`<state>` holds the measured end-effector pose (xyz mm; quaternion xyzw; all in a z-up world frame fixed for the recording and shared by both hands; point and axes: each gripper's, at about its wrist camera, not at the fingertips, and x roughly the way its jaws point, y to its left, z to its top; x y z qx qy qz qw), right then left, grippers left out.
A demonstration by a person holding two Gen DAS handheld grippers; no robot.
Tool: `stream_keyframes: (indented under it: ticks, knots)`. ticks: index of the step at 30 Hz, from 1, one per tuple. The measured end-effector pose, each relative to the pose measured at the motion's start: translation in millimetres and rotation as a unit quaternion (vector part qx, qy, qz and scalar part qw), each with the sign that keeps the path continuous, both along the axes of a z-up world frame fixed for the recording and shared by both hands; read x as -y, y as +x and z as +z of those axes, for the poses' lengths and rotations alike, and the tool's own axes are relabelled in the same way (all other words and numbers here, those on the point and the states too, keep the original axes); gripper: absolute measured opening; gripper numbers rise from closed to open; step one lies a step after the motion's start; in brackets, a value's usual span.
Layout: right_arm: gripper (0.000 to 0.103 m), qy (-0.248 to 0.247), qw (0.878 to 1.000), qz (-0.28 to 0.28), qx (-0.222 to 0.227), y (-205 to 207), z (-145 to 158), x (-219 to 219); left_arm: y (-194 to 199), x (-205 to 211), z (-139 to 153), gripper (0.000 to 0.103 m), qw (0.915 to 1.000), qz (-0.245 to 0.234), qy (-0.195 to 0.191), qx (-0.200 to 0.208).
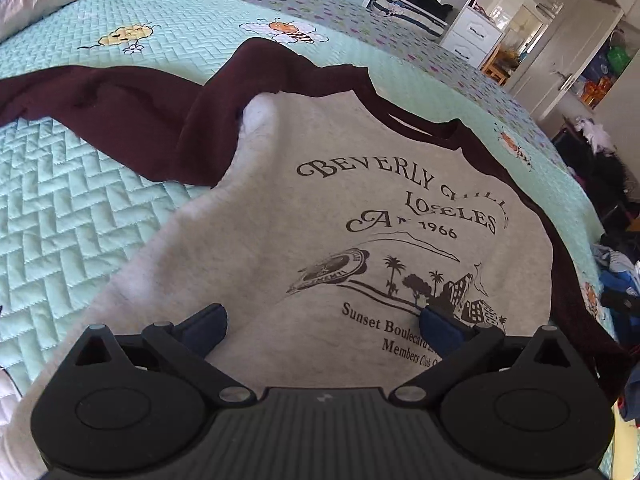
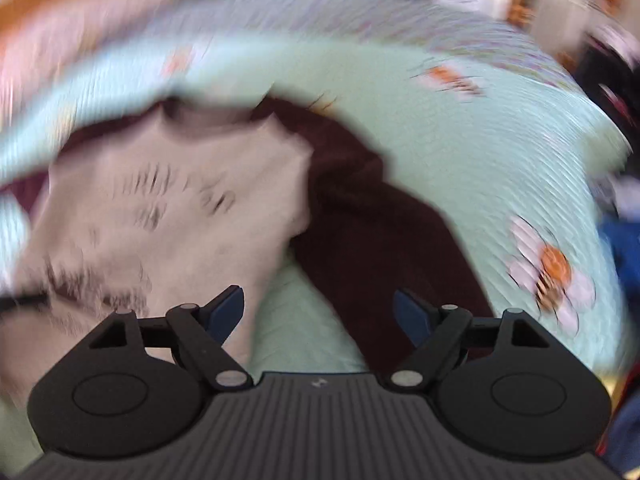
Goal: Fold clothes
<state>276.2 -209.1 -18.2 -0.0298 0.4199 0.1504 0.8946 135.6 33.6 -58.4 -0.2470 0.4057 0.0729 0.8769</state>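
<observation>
Sweatshirt lay face-up on the bed, grey body with printed graphic, maroon raglan sleeves and collar. Not yet folded: one maroon sleeve trailed out across the quilt on the left of the left wrist view, partly bunched at the armpit. In the right wrist view the other sleeve ran down the garment's side toward the camera, crumpled.

Handling call: soft fleece, light, limp, no stiffness. It would drape and drag, not slide as a sheet. Quilt looked textured, so expect friction when pulling. Best take-hold points were probably a sleeve cuff or the shoulder seam, pinching a single layer; a grab mid-body would likely pick up both layers.

Left gripper: fingers wide, nothing between them, hovering over the lower chest print; grey fabric directly below, contact not clear.

Right gripper: fingers wide, empty. Frame heavily motion-blurred. One finger sat over the grey body edge, the other over the maroon sleeve, bare quilt showing in the gap between. Height above the cloth could not be judged.
</observation>
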Motion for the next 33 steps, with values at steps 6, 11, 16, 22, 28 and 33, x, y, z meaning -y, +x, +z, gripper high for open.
stream_keyframes:
  ticks: [6, 11, 16, 22, 28, 33]
  knots:
    - [0.083, 0.122, 0.981, -0.149, 0.006, -48.3, -27.2, 110.2, 0.1, -0.4, -3.7, 0.102, 0.9997, 0.002, -0.017, 0.018]
    - [0.083, 0.23, 0.95, -0.209, -0.019, -68.6, -60.0, 150.0, 1.8, 0.1, -5.5, 0.102, 0.9996, 0.006, -0.018, 0.019]
    - [0.083, 0.21, 0.951, -0.224, 0.041, -89.3, -61.6, 130.7, 3.6, 0.0, -7.5, 0.102, 0.9996, 0.006, -0.018, 0.02]
    - [0.092, 0.011, 0.985, -0.153, 0.08, -88.3, -68.5, 69.3, 5.5, 2.4, -8.7, 0.102, 0.9998, 0.0, -0.009, 0.019]
    - [0.008, -0.148, 0.977, -0.115, 0.098, -48.0, -84.2, 61.2, 5.1, -0.8, -9.0, 0.102, 0.9995, 0.001, -0.019, 0.026]
    - [0.007, -0.333, 0.903, -0.099, 0.252, -19.5, -23.9, 61.8, -1.5, -6.7, -0.3, 0.102, 0.9963, -0.003, -0.059, 0.063]
